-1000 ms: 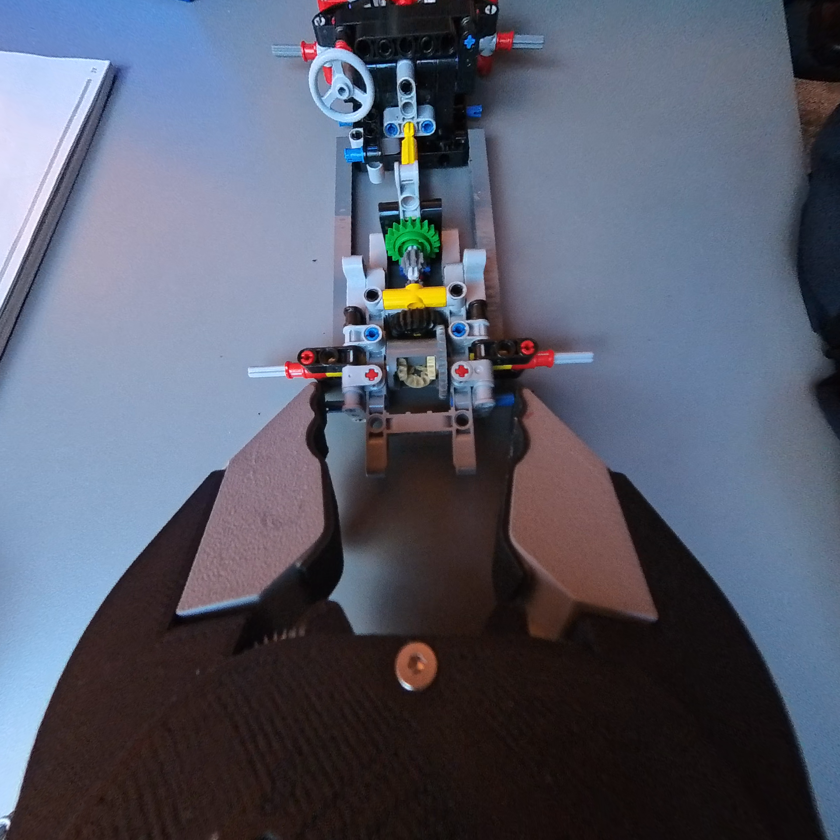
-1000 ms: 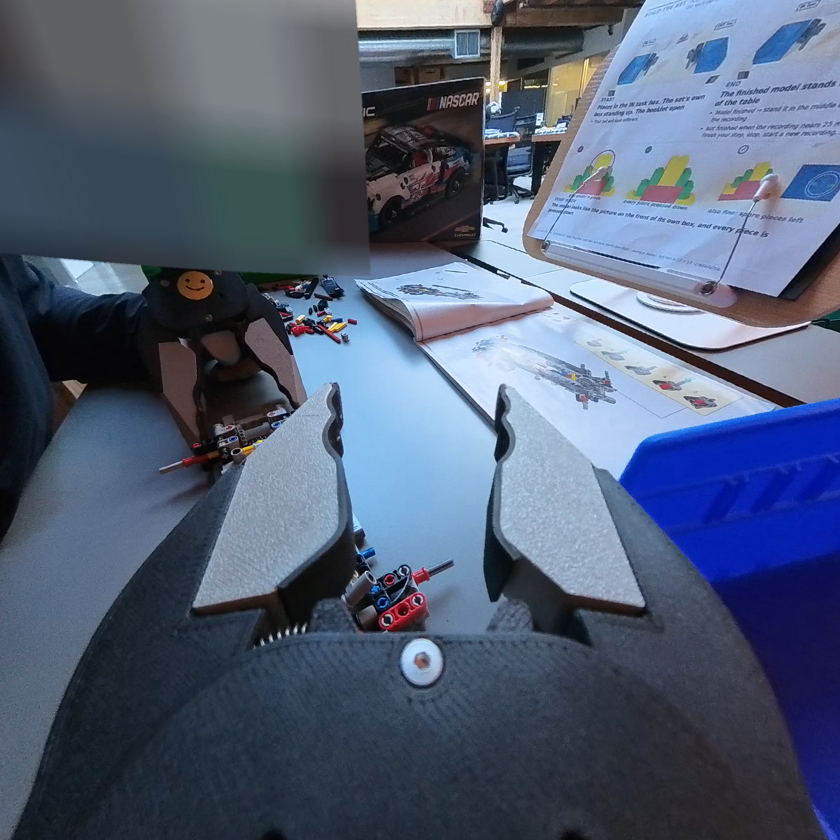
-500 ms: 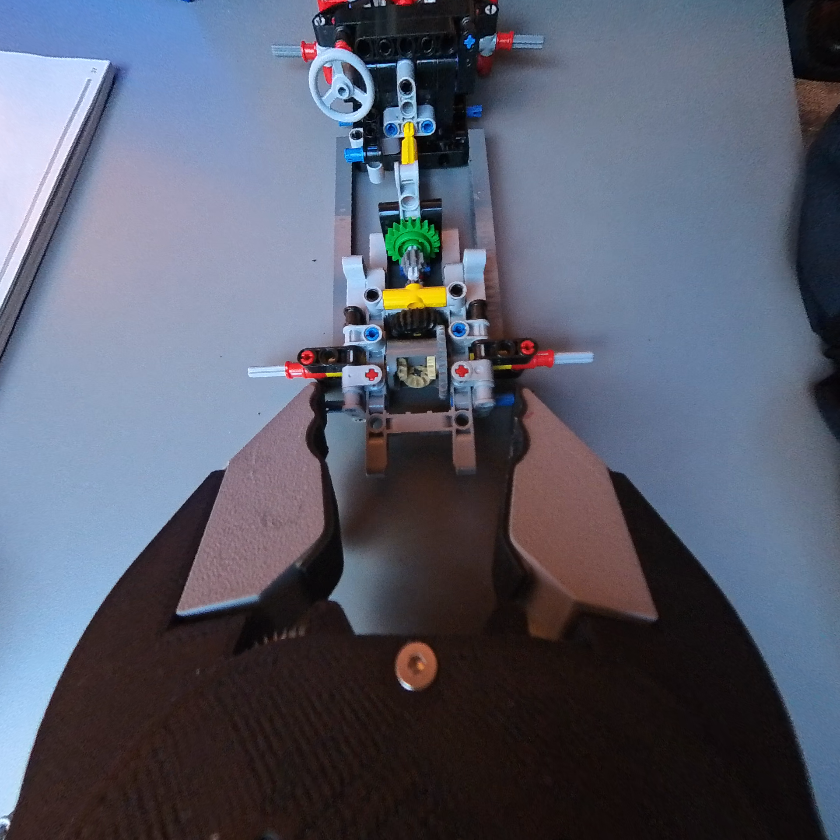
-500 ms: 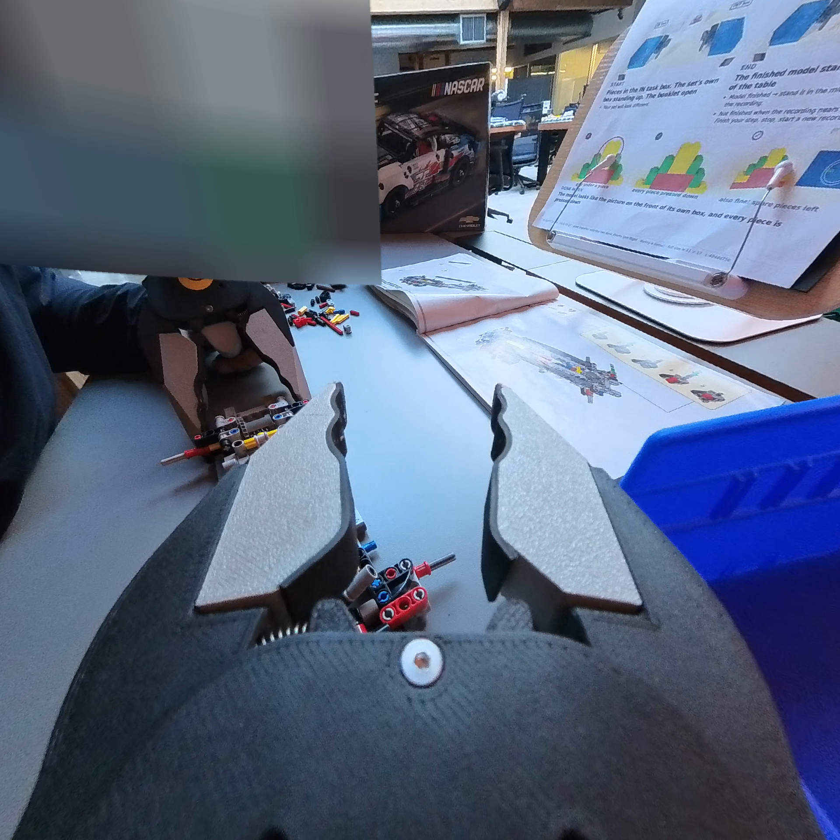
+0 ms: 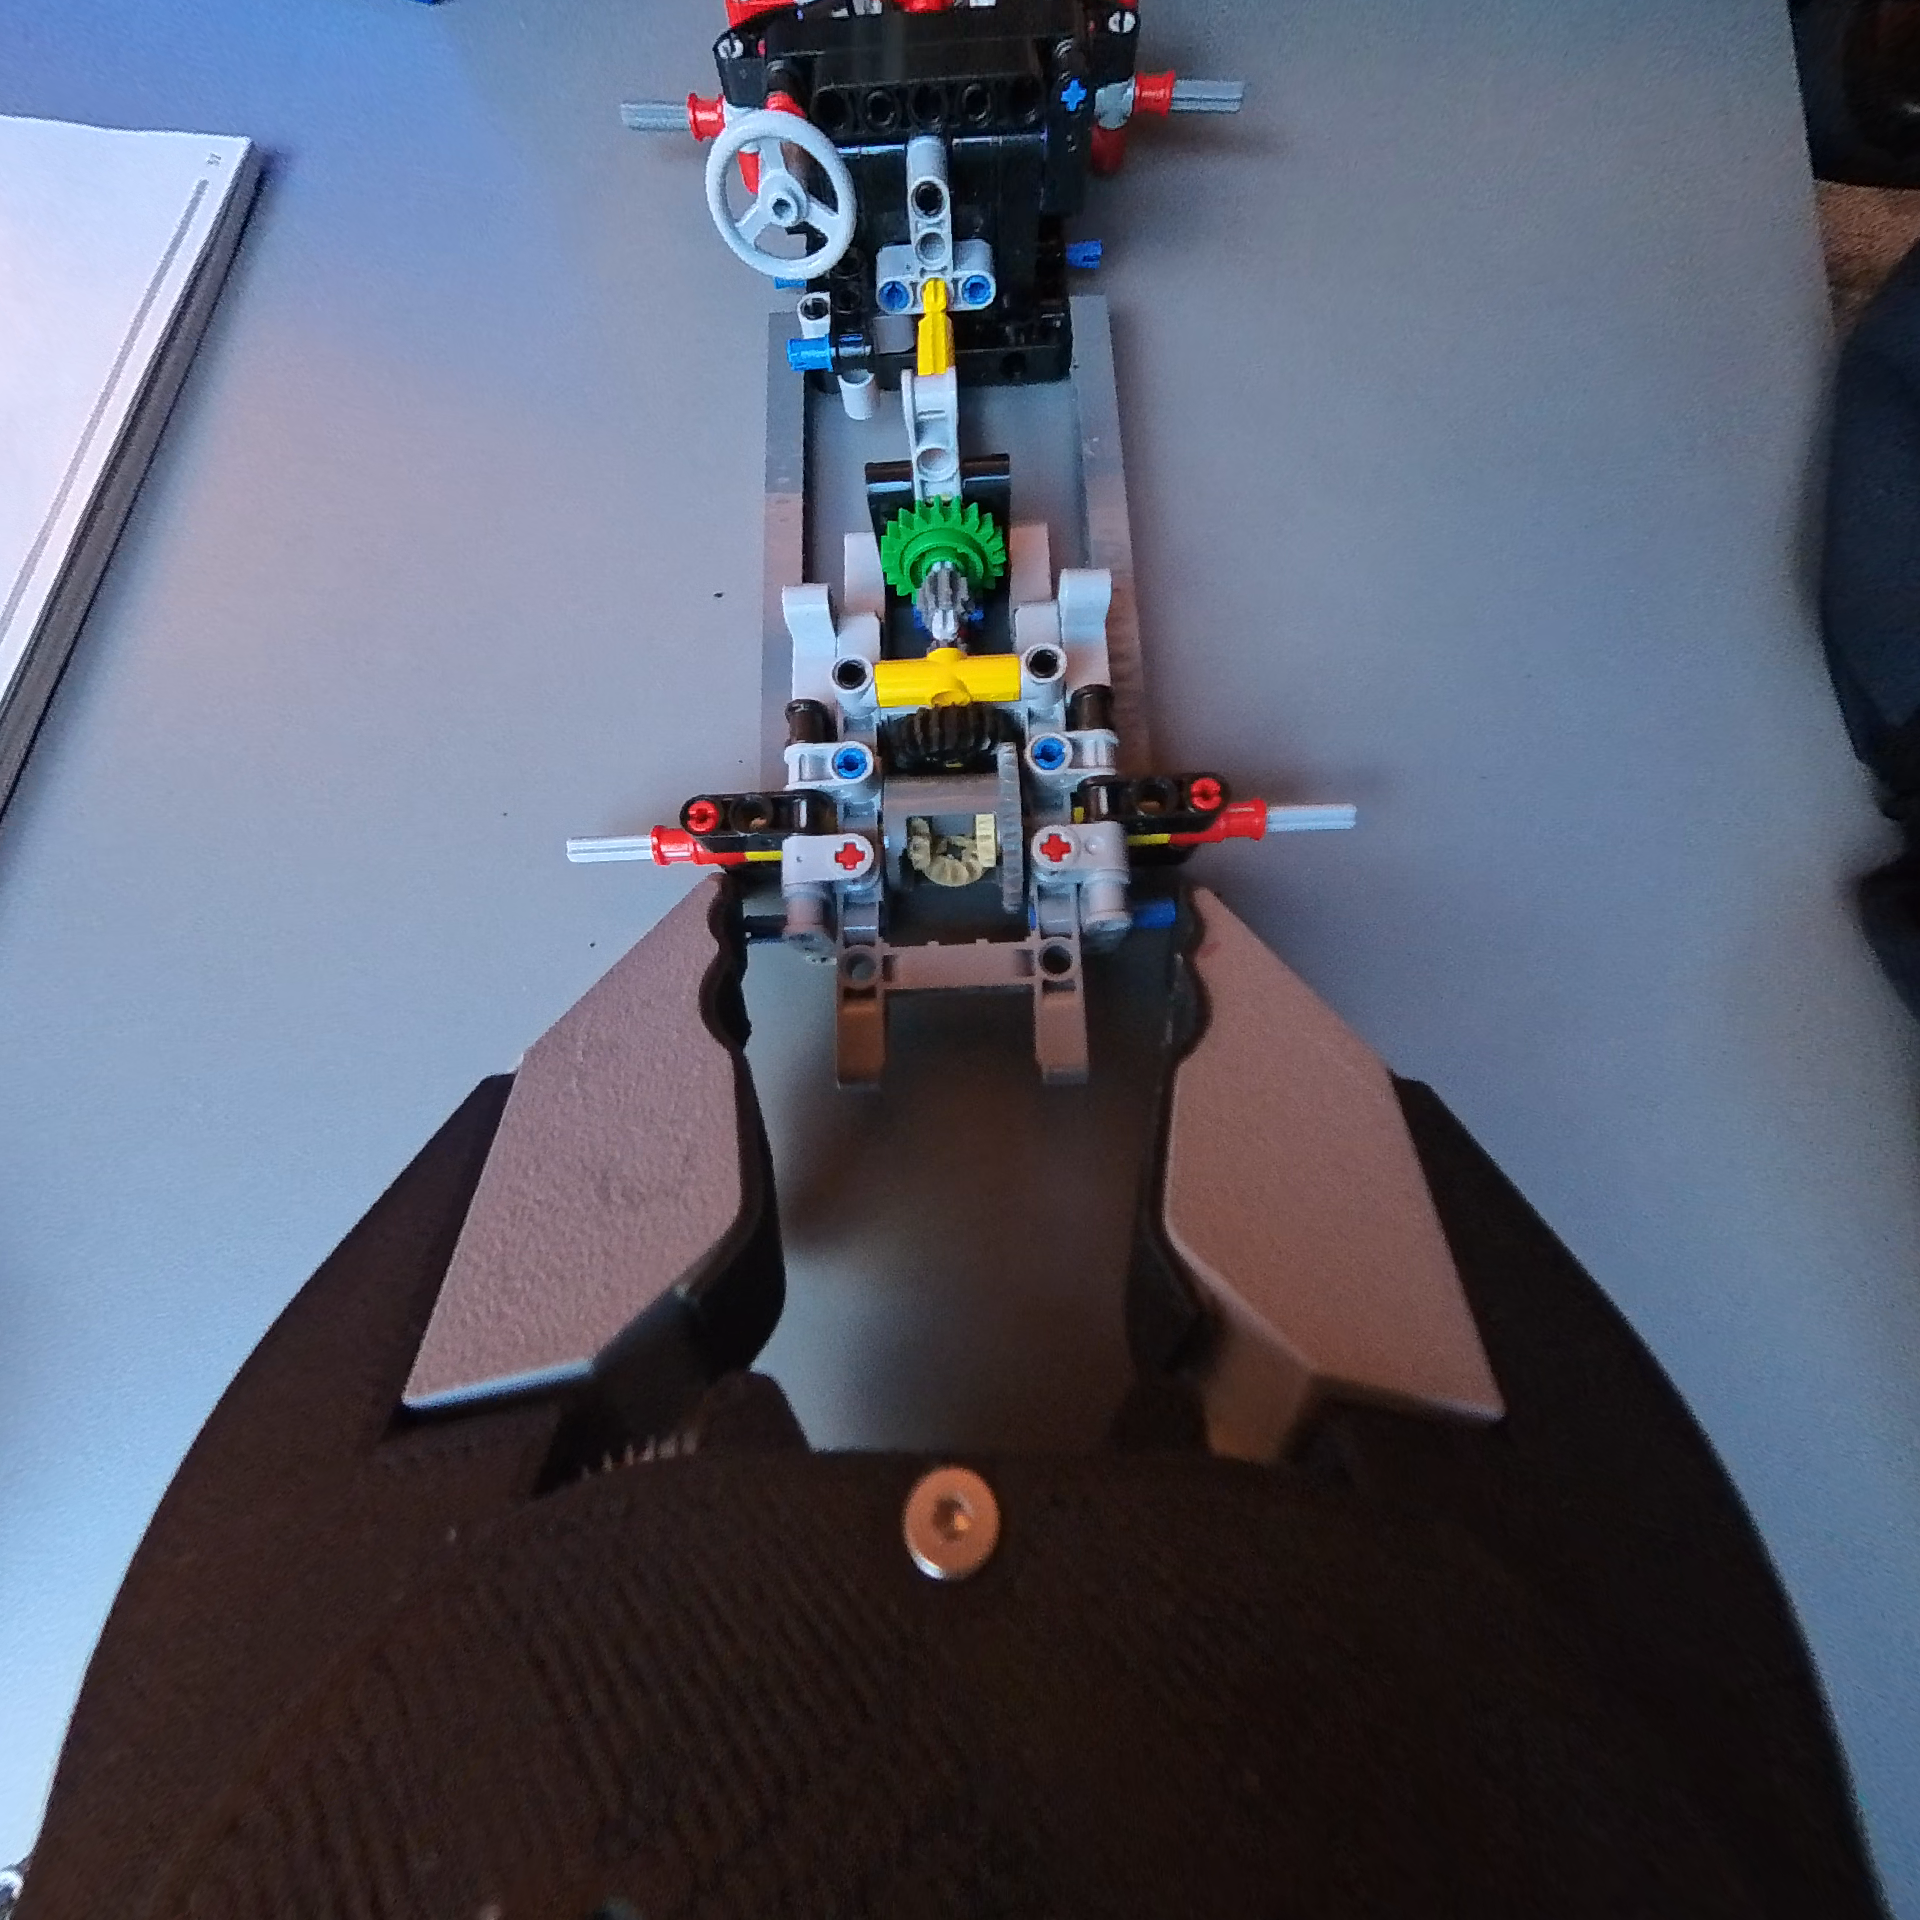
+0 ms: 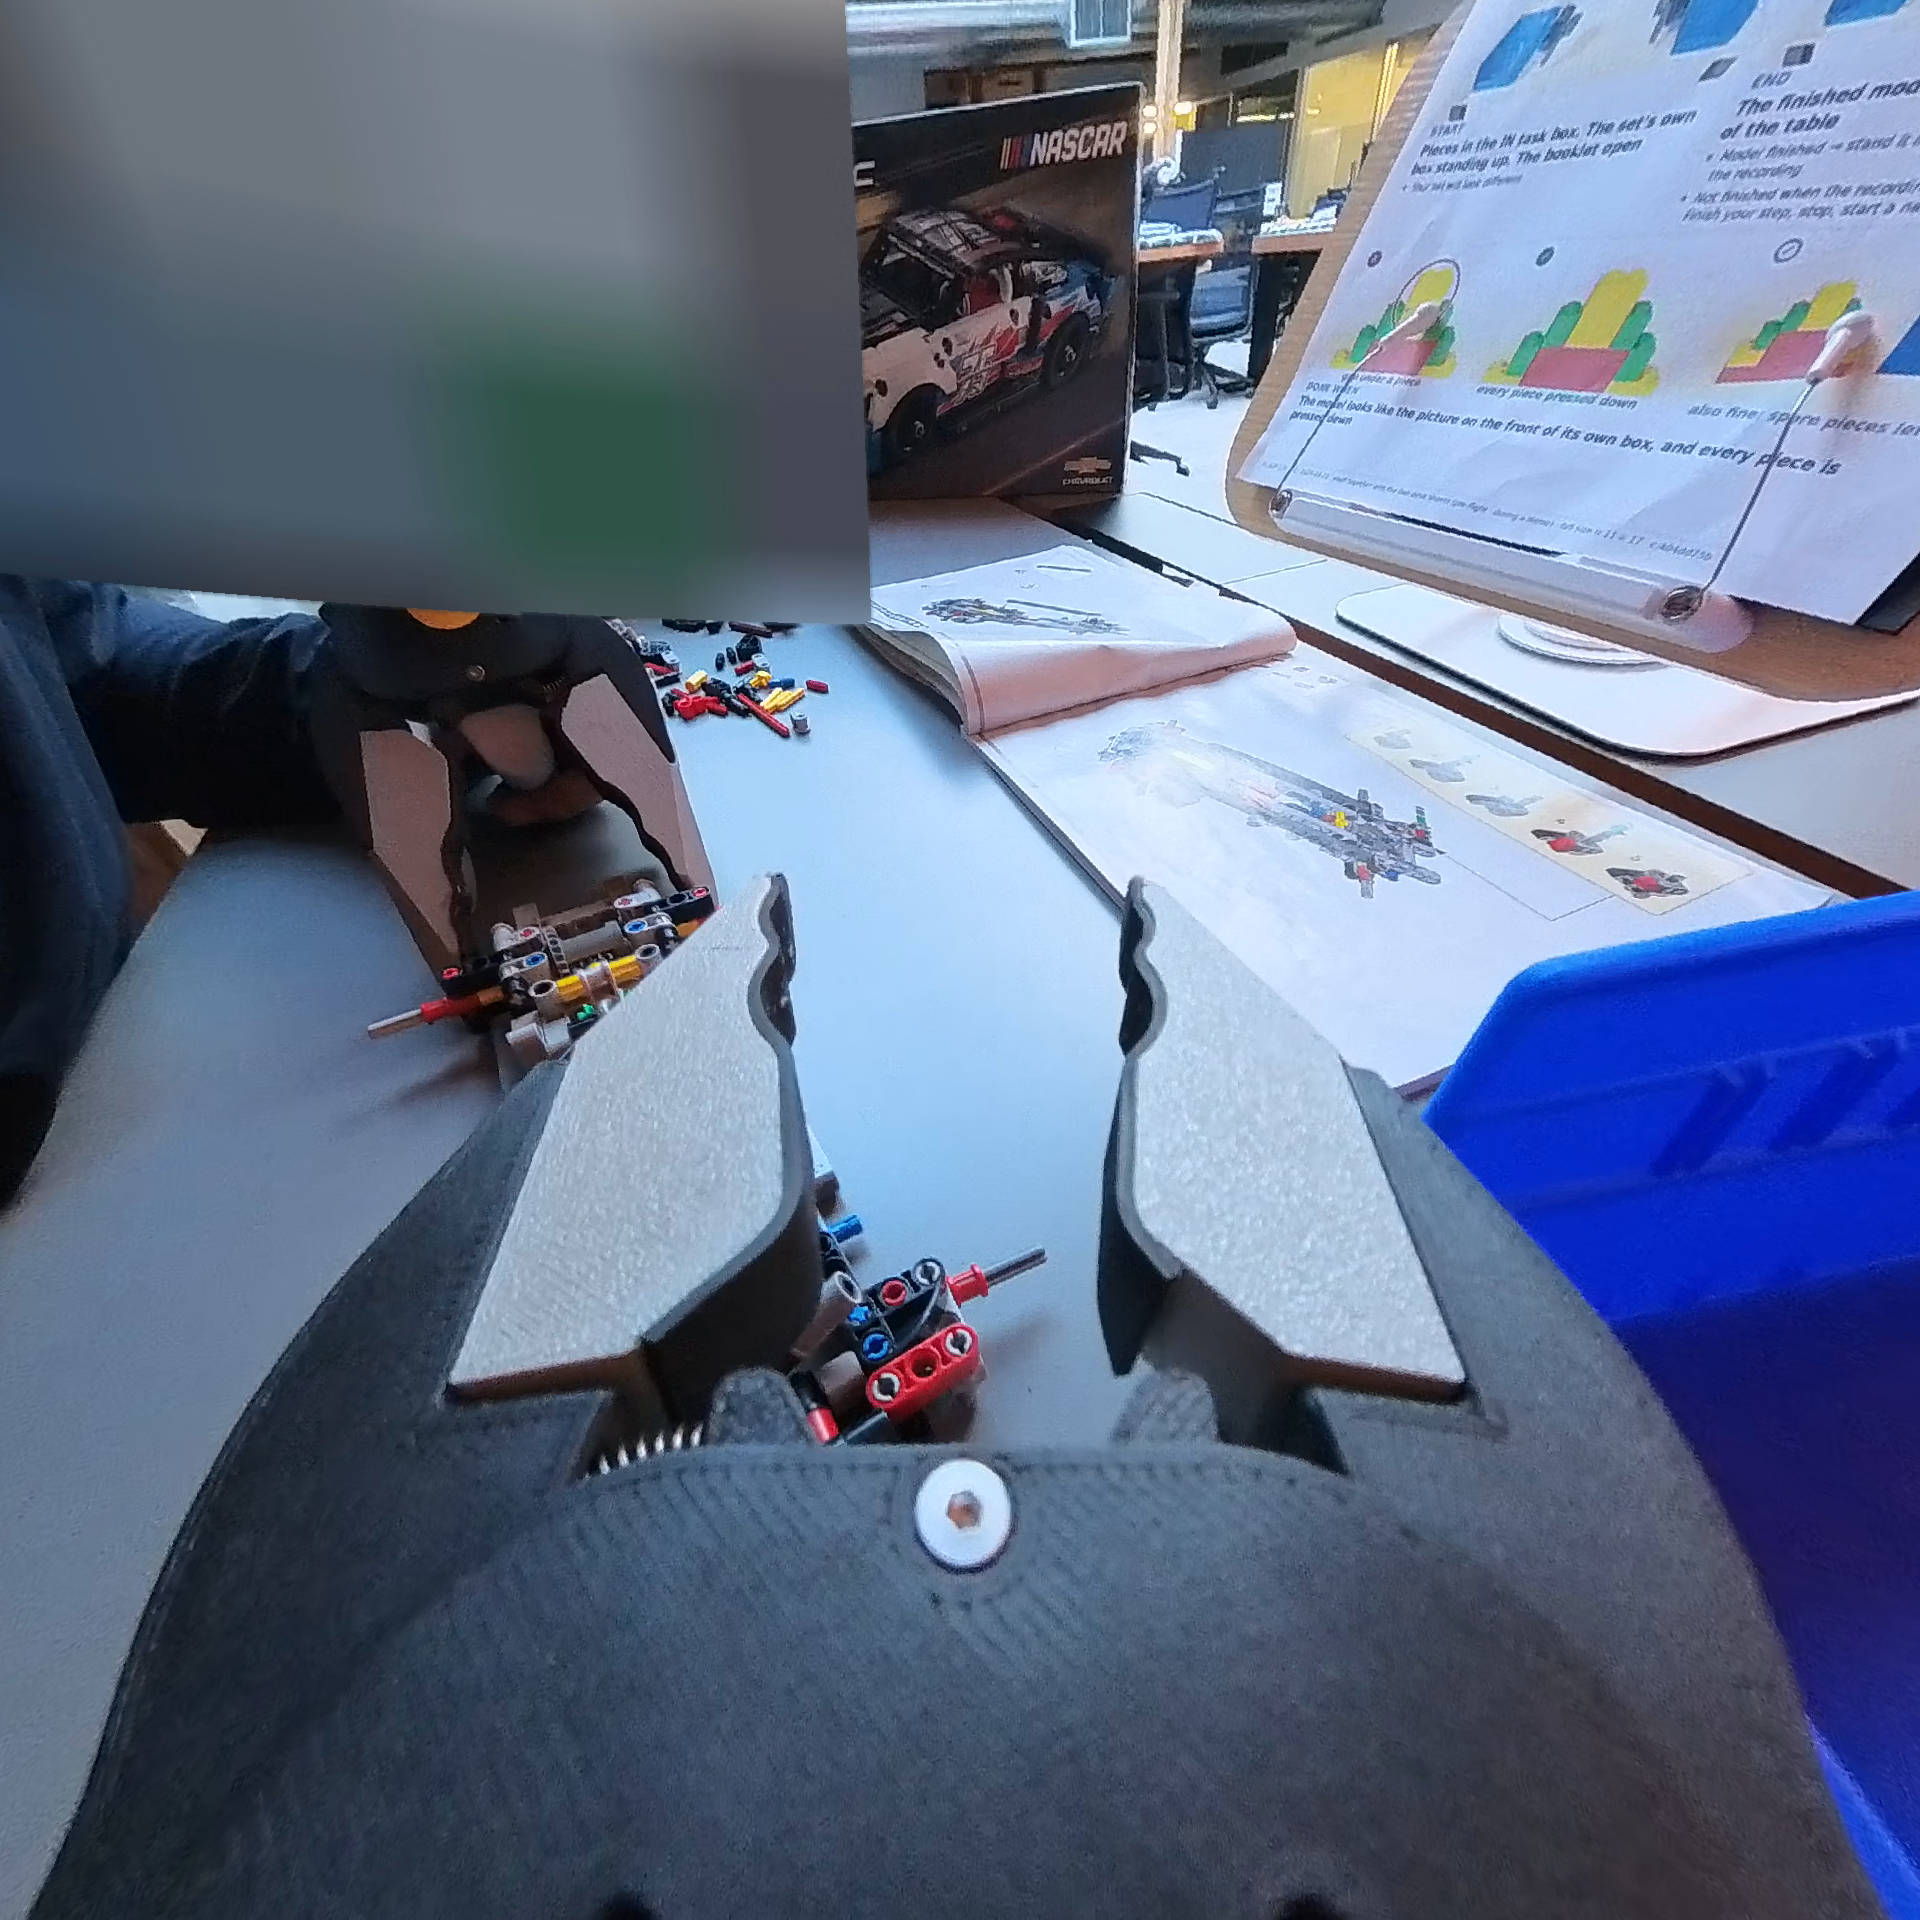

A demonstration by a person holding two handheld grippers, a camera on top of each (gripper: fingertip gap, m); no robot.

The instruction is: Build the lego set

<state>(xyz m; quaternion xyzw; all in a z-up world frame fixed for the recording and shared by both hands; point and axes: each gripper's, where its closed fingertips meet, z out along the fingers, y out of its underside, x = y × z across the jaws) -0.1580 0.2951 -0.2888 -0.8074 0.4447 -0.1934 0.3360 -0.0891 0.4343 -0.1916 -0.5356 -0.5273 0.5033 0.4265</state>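
Chassis [image 5: 940, 727] of plastic building pieces lies lengthwise on the matte grey surface [image 5: 416, 623], straight ahead of my left gripper [image 5: 956, 914]. That gripper's fingers [image 5: 623, 1143] are spread wide on either side of the near axle end, just beside its side pins. I can't make out any pressing contact, so I count nothing as gripped. By my reading the build is only partway. There are long grey rails, a toothed green gear [image 5: 940, 545], a yellow cross connector, a pale spoked steering wheel [image 5: 779, 203] and bare ribbed axle stubs with red bushes, but no wheels or body panels. My right gripper [image 6: 956, 966] hovers over the chassis's far end [image 6: 914, 1340], its grainy grey fingers apart with only bare surface between the scalloped tips. A scatter of small loose pieces [image 6: 743, 691] lies beyond the left gripper. A soft-paged open booklet [image 6: 1247, 831] is to the right, a glossy car box [image 6: 997, 291] stands behind it, and a rigid blue bin [image 6: 1714, 1143] is at my right.
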